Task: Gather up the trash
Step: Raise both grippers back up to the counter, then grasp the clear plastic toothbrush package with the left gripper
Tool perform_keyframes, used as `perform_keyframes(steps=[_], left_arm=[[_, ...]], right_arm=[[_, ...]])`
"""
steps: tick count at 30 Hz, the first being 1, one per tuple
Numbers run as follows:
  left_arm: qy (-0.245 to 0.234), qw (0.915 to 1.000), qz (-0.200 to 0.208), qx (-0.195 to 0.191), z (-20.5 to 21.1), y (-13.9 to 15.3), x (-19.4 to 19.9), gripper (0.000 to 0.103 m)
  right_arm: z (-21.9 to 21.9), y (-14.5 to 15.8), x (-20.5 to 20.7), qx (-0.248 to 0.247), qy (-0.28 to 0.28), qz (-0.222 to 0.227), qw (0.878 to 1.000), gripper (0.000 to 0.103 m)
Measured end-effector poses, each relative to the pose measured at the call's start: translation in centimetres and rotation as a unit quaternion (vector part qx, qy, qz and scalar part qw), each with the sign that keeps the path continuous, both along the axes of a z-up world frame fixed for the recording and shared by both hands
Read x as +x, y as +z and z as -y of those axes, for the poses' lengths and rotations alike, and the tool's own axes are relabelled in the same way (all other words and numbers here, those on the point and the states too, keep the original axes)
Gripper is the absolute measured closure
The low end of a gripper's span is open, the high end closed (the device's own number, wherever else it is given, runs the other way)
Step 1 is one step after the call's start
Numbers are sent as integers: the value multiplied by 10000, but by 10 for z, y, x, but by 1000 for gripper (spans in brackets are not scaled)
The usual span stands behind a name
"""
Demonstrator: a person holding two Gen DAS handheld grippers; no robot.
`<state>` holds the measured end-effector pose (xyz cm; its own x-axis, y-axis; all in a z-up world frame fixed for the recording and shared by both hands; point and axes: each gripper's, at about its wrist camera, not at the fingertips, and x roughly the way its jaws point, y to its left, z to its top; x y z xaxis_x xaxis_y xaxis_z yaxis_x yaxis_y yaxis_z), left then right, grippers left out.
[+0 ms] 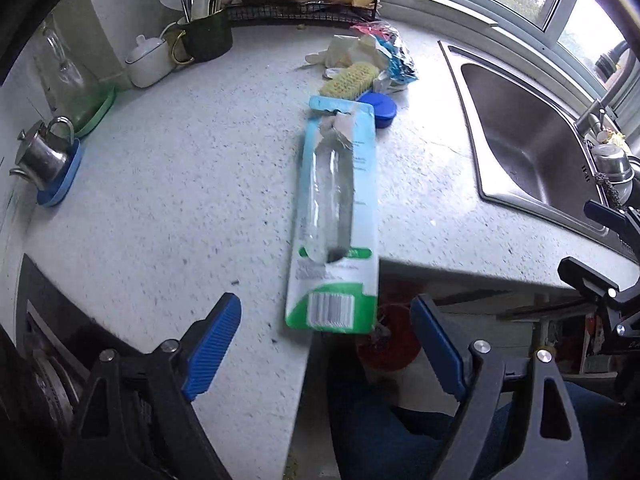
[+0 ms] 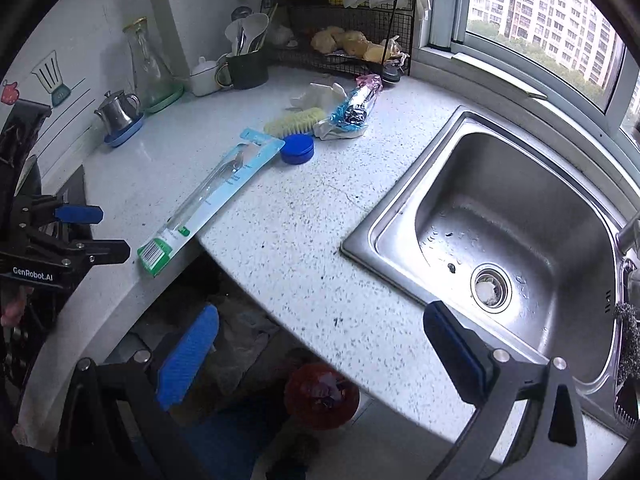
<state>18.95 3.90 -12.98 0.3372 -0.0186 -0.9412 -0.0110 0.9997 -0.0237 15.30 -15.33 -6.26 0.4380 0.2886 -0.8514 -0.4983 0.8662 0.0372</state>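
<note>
Behind the long empty blister pack (image 1: 335,216) lie a blue round lid (image 1: 380,109), a yellow scrubbing brush (image 1: 349,79), crumpled white tissue (image 1: 352,50) and a shiny foil wrapper (image 1: 394,60), all close together on the speckled white surface (image 1: 180,184). The pack lies flat with its barcode end sticking out over the inner edge of the surface. The left tongs (image 1: 326,344) are spread wide and empty, just before this barcode end and not touching it. The right tongs (image 2: 320,344) are also spread and empty, over the surface edge beside the steel sink (image 2: 500,240). A red bin (image 2: 322,396) stands on the floor below. A window (image 2: 540,12) is behind the sink.
</note>
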Motion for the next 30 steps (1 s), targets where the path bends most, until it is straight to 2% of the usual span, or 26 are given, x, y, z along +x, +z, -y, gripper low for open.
perform_keyframes(steps=[6,11,19,22,25,28,30], left_arm=[[-140,9996,-230,67,-29,-15,49,18],[-603,9964,-602,9,-40,-42,74,18],[-856,9906,-915,-542,-41,-69,97,18],[-770,9910,-1019,-411,-45,-77,102,18],[-834,9900,-1030,-478,-47,-79,111,19],[-940,9891,-1089,-317,-42,-81,116,19],[-971,9891,-1091,-205,-34,-83,118,20]], right_arm=[[-26,0,46,-122,-103,-25,9999,1],[-51,-8,69,-263,-67,-200,9994,1],[-70,-26,86,-552,-79,-508,9971,1],[-71,-28,93,-497,-178,-549,9971,1],[-74,-30,103,-512,-268,-510,9970,1],[-71,-31,111,-442,-347,-662,9962,1],[-76,-32,117,-571,-239,-599,9963,1]])
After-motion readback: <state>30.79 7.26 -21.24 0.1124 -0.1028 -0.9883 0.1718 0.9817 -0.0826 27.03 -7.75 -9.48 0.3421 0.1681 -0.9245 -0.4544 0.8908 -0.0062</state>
